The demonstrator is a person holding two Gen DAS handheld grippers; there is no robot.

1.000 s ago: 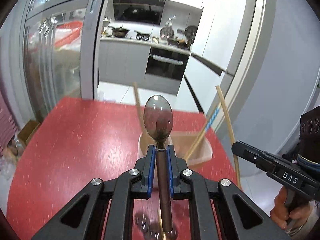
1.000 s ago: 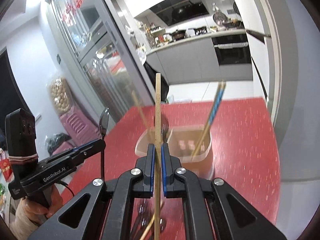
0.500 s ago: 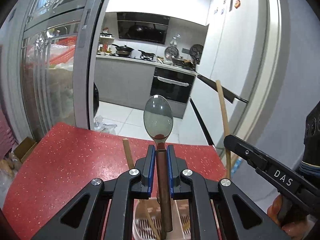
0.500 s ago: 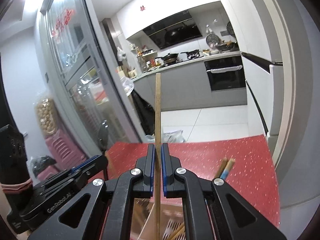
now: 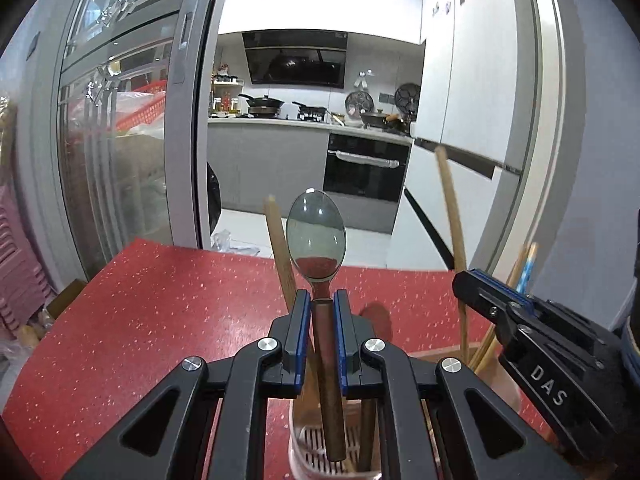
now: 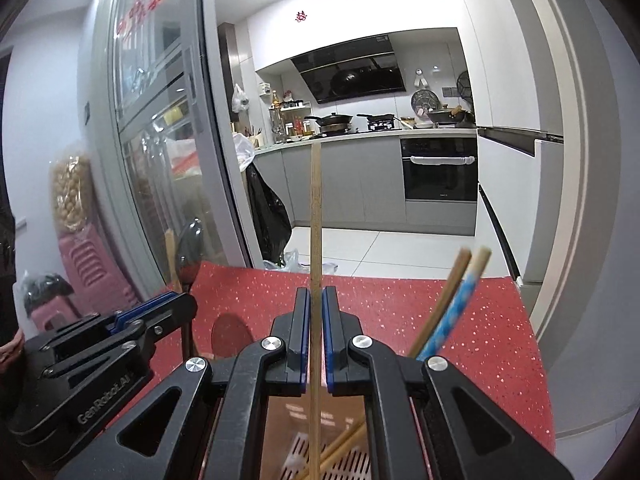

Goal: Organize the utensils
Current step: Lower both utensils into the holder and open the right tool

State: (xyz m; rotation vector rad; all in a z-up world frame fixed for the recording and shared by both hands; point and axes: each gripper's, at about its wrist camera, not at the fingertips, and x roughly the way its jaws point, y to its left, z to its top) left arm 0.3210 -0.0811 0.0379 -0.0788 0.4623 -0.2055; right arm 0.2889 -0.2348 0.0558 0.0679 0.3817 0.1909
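Wooden chopstick (image 6: 316, 216) pinched in our right claw (image 6: 316, 312), spoon (image 5: 316, 236) clamped in left claw (image 5: 320, 312); we lower both straight toward six o'clock into the holder (image 5: 316, 440).

A red table (image 5: 160, 312) with fine pale speckles carries the things; its far edge runs level in front of the kitchen doorway. Near its right side a see-through plastic container (image 5: 506, 380) stands on it, with a slotted white floor (image 6: 320, 460) showing inside. Chopsticks lean in it: a wooden one (image 5: 278, 248) tilted left, and a brown one (image 6: 442, 300) beside a blue-and-white patterned one (image 6: 456, 304) tilted right. A rounded shadow (image 6: 230, 338) lies on the red top just left of the container.
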